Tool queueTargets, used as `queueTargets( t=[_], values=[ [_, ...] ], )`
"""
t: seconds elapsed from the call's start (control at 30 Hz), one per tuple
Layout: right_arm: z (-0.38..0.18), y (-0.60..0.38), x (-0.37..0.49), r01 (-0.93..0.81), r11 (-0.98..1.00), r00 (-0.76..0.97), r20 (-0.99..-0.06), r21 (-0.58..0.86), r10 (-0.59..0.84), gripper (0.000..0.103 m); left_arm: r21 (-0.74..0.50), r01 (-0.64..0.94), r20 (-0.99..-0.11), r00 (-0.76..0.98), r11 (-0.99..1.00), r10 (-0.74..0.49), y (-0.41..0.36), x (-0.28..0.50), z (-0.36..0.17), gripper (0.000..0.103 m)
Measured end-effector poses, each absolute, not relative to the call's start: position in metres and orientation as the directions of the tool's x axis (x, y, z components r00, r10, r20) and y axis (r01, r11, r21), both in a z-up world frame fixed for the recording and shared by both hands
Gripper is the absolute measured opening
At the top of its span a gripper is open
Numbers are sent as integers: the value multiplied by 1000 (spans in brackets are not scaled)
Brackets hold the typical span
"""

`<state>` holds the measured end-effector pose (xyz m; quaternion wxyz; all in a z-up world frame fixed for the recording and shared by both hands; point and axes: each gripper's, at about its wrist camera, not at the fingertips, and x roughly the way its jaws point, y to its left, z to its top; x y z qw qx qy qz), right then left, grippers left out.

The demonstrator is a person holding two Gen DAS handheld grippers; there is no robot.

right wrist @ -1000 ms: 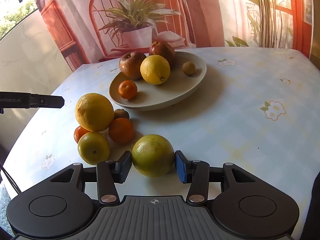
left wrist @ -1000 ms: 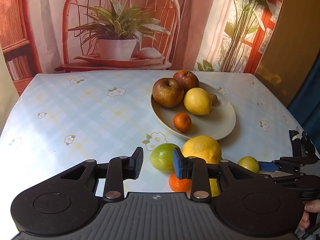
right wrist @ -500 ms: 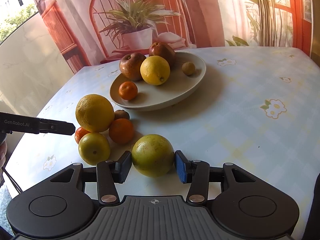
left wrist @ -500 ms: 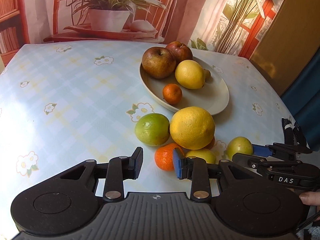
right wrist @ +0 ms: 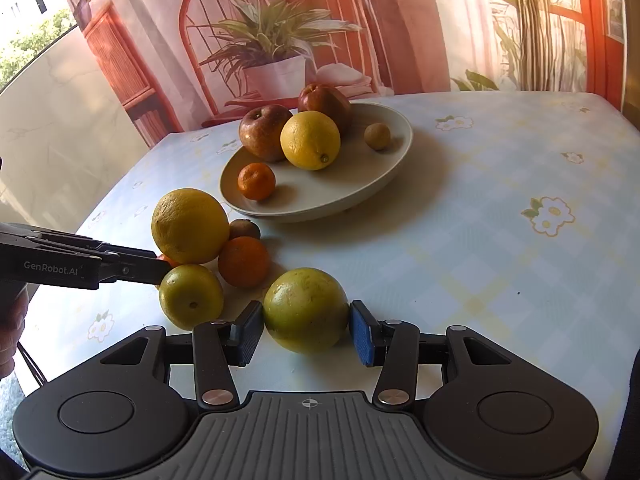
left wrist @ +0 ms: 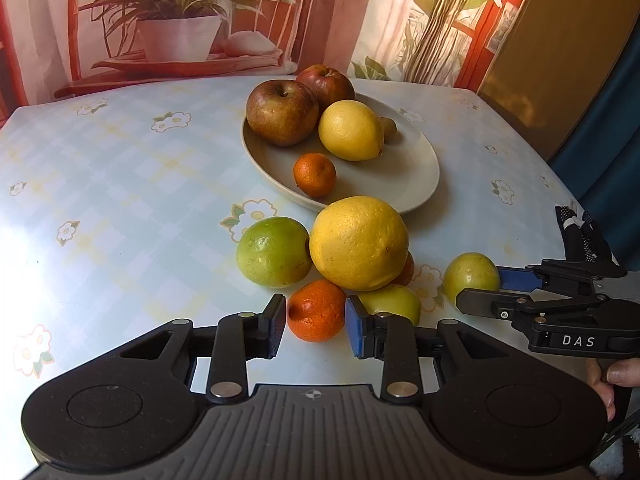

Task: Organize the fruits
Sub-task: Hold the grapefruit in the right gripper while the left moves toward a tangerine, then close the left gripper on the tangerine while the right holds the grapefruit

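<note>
A grey plate (left wrist: 416,168) holds two apples, a lemon (left wrist: 350,130), a small orange and a small brown fruit. In front of it on the table lie a large yellow citrus (left wrist: 358,242), a green fruit (left wrist: 274,252) and more small fruits. My left gripper (left wrist: 316,320) is open, its fingers on either side of a small orange (left wrist: 314,314). My right gripper (right wrist: 306,330) is open, its pads close on both sides of a yellow-green fruit (right wrist: 306,310) that rests on the table.
The table has a light blue floral cloth (right wrist: 500,240). A backdrop with a printed chair and potted plant (left wrist: 180,36) stands behind it. The plate (right wrist: 320,204) sits mid-table, the loose fruit pile at its near left in the right wrist view.
My left gripper has come forward and lower, so the small orange now sits between its fingers. My right gripper and its yellow-green fruit have stayed in place.
</note>
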<state>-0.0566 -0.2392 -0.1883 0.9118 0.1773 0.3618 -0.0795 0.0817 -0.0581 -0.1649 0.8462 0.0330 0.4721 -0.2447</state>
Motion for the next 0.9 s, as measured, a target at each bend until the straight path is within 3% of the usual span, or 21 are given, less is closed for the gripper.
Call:
queueTargets(
  t=[0.23,0.9],
  values=[
    [-188,-239,-57,274,924,726,-688,266,-17,43,-185,448,-822,417,875,-388,-60,84,-172,38],
    [-188,-240,-57,273,924,726,-688,267,-16,43,-179,435,-842,396,883,-365,-38,65,-164,35]
  ],
)
